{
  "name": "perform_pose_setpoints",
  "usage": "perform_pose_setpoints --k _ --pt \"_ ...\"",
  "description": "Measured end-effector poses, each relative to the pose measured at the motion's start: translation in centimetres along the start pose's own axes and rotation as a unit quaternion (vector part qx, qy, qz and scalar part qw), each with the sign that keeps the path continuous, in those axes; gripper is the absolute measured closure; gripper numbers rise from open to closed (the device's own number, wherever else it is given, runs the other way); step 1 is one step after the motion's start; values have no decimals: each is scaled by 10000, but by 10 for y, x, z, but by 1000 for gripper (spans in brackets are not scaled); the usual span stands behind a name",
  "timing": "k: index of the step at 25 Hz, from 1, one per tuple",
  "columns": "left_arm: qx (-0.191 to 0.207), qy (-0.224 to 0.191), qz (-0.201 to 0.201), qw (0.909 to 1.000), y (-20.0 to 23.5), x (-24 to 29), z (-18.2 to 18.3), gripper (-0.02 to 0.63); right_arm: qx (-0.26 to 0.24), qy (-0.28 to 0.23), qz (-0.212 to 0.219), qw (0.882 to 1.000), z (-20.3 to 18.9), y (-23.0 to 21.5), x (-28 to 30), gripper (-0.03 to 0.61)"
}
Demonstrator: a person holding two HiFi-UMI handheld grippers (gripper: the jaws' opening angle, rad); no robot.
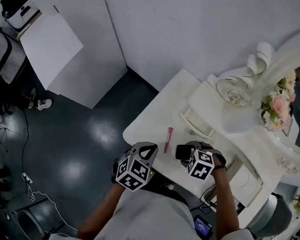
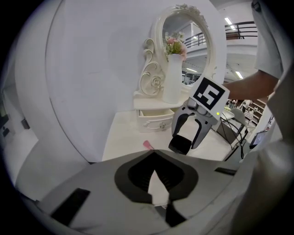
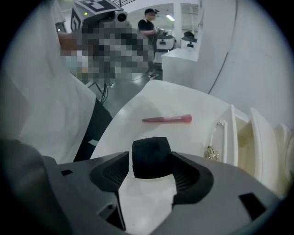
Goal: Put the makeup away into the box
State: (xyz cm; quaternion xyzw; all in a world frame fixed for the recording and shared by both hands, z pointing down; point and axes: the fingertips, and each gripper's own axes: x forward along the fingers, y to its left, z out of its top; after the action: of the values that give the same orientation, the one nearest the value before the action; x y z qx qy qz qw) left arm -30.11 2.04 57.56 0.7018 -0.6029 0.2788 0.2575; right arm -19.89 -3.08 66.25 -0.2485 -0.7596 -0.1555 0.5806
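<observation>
A black square compact [image 1: 184,151] sits between the jaws of my right gripper [image 1: 187,153], low over the white dressing table [image 1: 150,119]. In the right gripper view the compact [image 3: 150,158] fills the gap of the right gripper [image 3: 149,170], and no pad visibly presses on it. A pink makeup tube [image 1: 168,139] lies flat on the table just beyond it. My left gripper [image 1: 147,153] is shut and empty at the table's near edge, left of the compact [image 2: 179,146]. The small white drawer box [image 1: 197,120] stands open behind the tube.
An ornate white mirror [image 1: 294,56] and a vase of pink flowers [image 1: 277,103] stand at the back of the table. A glass dish [image 1: 234,92] sits beside them. Cables and a small screen [image 1: 202,225] lie by the person's right side. Dark floor lies left of the table edge.
</observation>
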Motion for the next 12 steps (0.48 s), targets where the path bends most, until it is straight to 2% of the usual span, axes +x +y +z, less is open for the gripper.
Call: perform_pose_setpoints --k 3,9,12 --pt "-46 -8 4 10000 3 2 0 594 -410 271 6 9988 -2 3 5 285" --pt "-34 -13 2 10000 5 5 3 594 -685 326 -62 9971 4 1 8 285" --pt "-16 -4 -8 10000 5 7 5 594 -1078 489 -98 9929 2 0 10 275"
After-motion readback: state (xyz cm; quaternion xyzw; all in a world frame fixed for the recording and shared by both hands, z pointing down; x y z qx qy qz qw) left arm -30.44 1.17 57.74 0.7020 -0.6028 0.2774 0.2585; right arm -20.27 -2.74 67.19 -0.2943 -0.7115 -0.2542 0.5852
